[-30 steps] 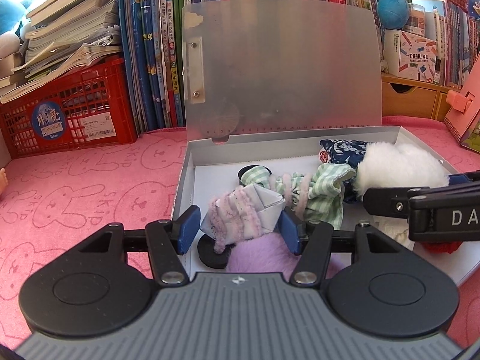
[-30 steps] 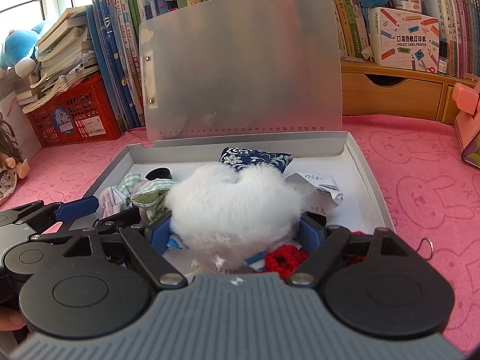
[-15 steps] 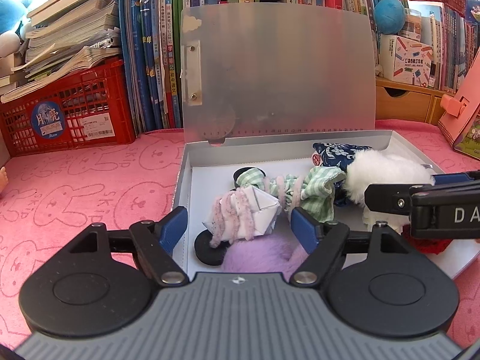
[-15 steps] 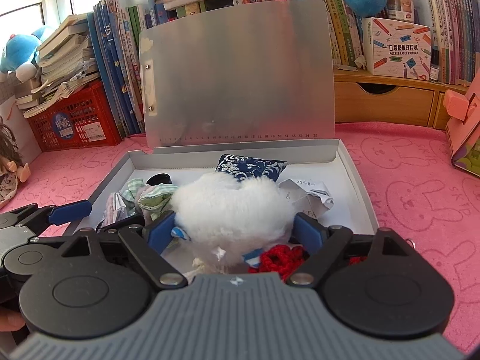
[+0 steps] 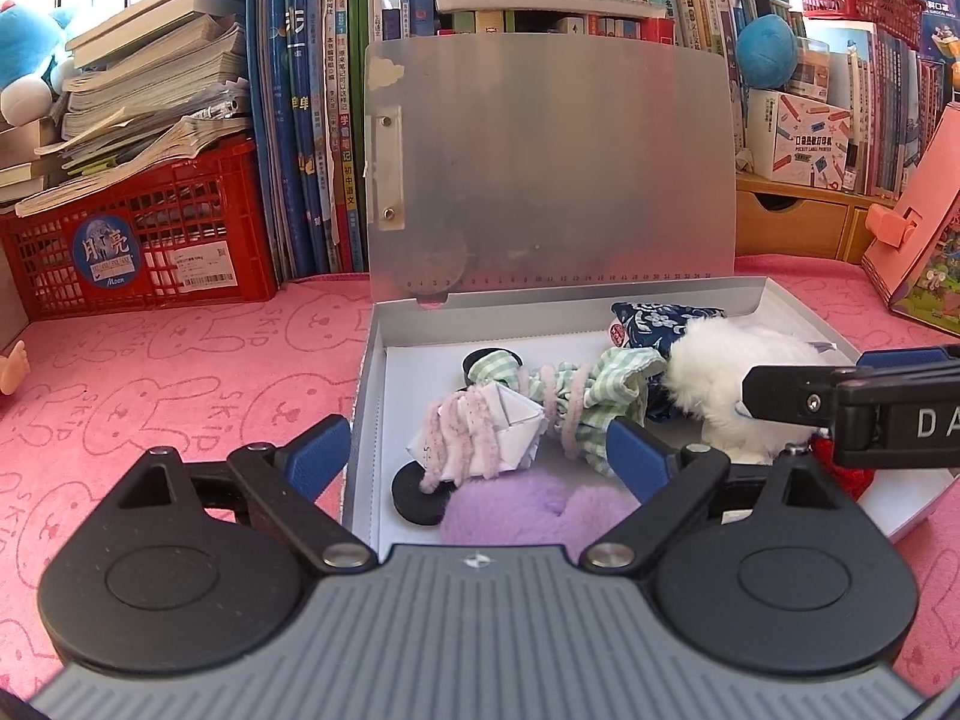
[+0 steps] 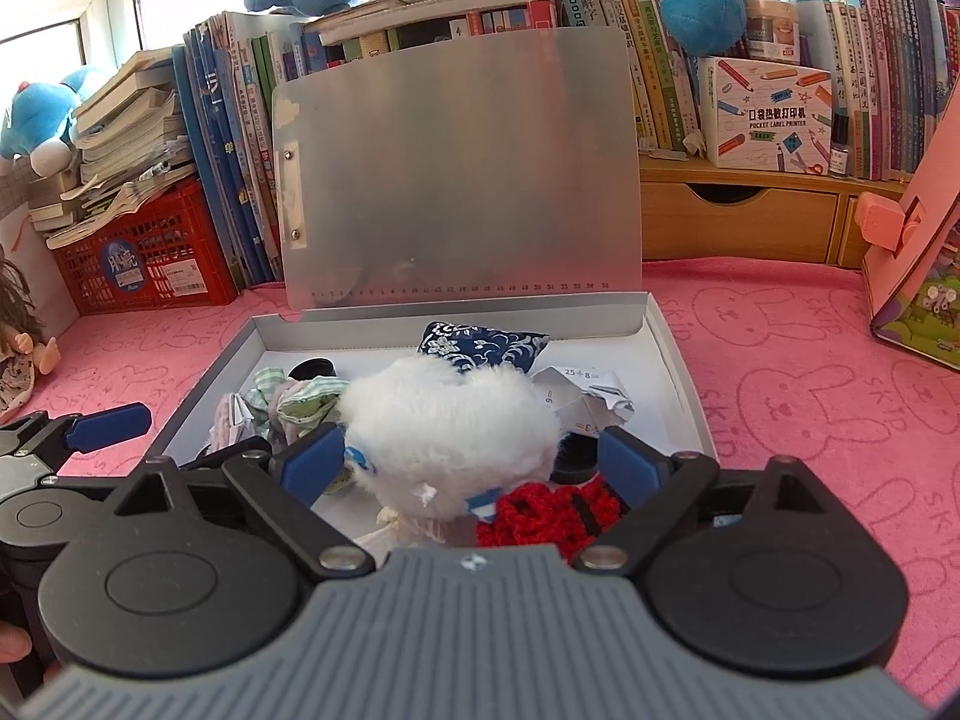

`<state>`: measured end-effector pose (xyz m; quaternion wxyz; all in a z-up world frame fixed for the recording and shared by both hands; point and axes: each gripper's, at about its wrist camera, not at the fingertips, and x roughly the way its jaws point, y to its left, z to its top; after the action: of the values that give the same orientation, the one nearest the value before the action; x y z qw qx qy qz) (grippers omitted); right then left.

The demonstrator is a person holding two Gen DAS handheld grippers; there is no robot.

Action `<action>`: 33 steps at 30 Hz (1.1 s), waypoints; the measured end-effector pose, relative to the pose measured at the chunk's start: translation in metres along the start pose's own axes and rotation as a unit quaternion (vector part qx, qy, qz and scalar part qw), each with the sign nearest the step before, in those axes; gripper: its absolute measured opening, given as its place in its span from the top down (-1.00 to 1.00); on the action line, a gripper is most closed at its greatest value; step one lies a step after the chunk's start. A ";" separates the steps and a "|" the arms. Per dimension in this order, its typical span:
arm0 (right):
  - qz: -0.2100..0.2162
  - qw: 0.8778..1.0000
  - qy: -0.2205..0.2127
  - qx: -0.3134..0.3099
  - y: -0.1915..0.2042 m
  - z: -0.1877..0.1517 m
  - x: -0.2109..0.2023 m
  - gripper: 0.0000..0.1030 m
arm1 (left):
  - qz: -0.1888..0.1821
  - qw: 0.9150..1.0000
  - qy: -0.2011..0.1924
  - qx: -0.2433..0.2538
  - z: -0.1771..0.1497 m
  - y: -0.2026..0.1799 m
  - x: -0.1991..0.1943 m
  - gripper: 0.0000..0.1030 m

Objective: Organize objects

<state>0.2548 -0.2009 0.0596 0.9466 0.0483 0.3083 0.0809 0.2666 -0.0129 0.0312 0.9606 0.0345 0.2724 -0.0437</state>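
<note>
A grey storage box [image 5: 367, 372] [image 6: 684, 372] lies on the pink cloth with its translucent lid [image 5: 552, 168] [image 6: 456, 162] standing open. Inside lie a folded paper piece wrapped in pink yarn [image 5: 480, 429], a green checked scrunchie [image 5: 594, 387], a purple fluffy item [image 5: 528, 513], a white fluffy toy [image 6: 450, 426] [image 5: 714, 372], a blue patterned pouch [image 6: 480, 345], red knitting [image 6: 540, 519] and crumpled paper [image 6: 588, 393]. My left gripper [image 5: 477, 459] is open, hovering over the box's left front. My right gripper [image 6: 471, 462] is open around the white toy, not gripping it.
A red crate [image 5: 144, 240] with stacked books stands at the back left, upright books [image 5: 306, 120] behind the box. A wooden drawer unit [image 6: 738, 216] and label printer box [image 6: 768, 114] stand at the back right. A pink case [image 6: 918, 276] stands right; a doll [image 6: 18, 354] sits left.
My left gripper let go of the yarn-wrapped paper piece, opened wide and drew back. My right gripper opened off the white toy and also drew back and up.
</note>
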 end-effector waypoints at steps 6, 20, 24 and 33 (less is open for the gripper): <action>0.000 1.000 -0.005 0.003 -0.002 -0.002 -0.008 -0.89 | -0.002 1.000 -0.012 0.009 0.000 -0.005 -0.011 -0.96; 0.005 0.999 -0.031 0.020 -0.008 -0.018 -0.047 -0.98 | -0.018 1.000 -0.019 -0.008 -0.012 -0.008 -0.052 -1.00; 0.004 0.999 -0.042 0.015 -0.008 -0.027 -0.063 -1.00 | -0.021 0.999 -0.021 -0.013 -0.019 -0.008 -0.067 -1.00; 0.004 0.998 -0.059 -0.003 -0.001 -0.053 -0.094 -1.00 | -0.022 0.999 -0.013 -0.026 -0.042 -0.008 -0.100 -1.00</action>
<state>0.1485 -0.2166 0.0714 0.9628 0.0518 0.2519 0.0825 0.1588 -0.0106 0.0479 0.9635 0.0027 0.2614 -0.0583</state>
